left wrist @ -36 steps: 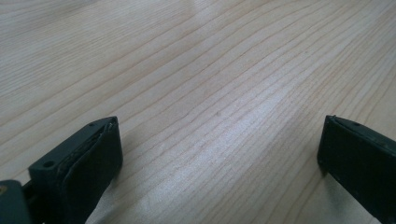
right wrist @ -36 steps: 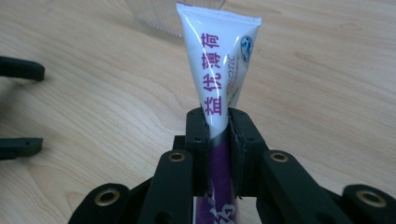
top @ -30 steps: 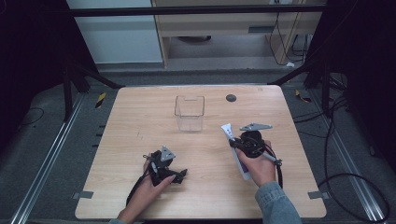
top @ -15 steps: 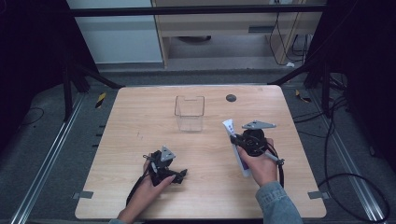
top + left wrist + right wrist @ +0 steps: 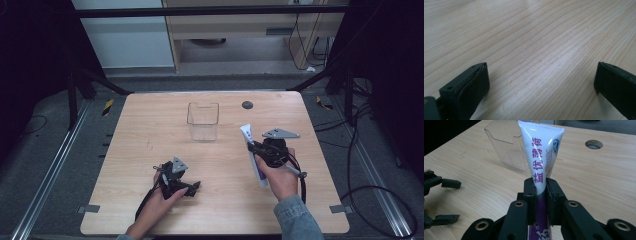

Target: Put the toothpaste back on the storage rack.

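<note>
Nearest the person's edge of the table [image 5: 125, 150], the left gripper [image 5: 194, 186] is held low over the bare wood by the left hand [image 5: 162, 197]. In the left gripper view its jaws are seen set wide apart, with nothing between them but wood grain. In the right gripper view the same gripper [image 5: 446, 200] is seen at the left edge, its two black fingers spread.

A little farther in and to the right, the right gripper [image 5: 251, 146] is carried by the right hand [image 5: 280, 180], above a denim sleeve [image 5: 297, 220]. A grey three-cornered plate [image 5: 281, 133] is borne on its top. In the right gripper view the right gripper [image 5: 541, 192] is seen closed tight on a white and purple tube [image 5: 541, 157]: the pads are pressed against the tube's two flat sides about midway along it, where white gives way to purple. The crimped flat end is pointed away from the hand, toward the far side of the table, and purple characters are printed along the white part. In the high view the tube [image 5: 248, 135] is seen to run back under the gripper toward the hand; whether its near end rests on the wood or is lifted slightly cannot be told from there.

Beyond the tube's tip, near but apart from it, a clear plastic box [image 5: 203, 121] is stood upright on the table, open at the top. Farther still, a round dark hole [image 5: 247, 105] is set into the table close to its far edge.
</note>
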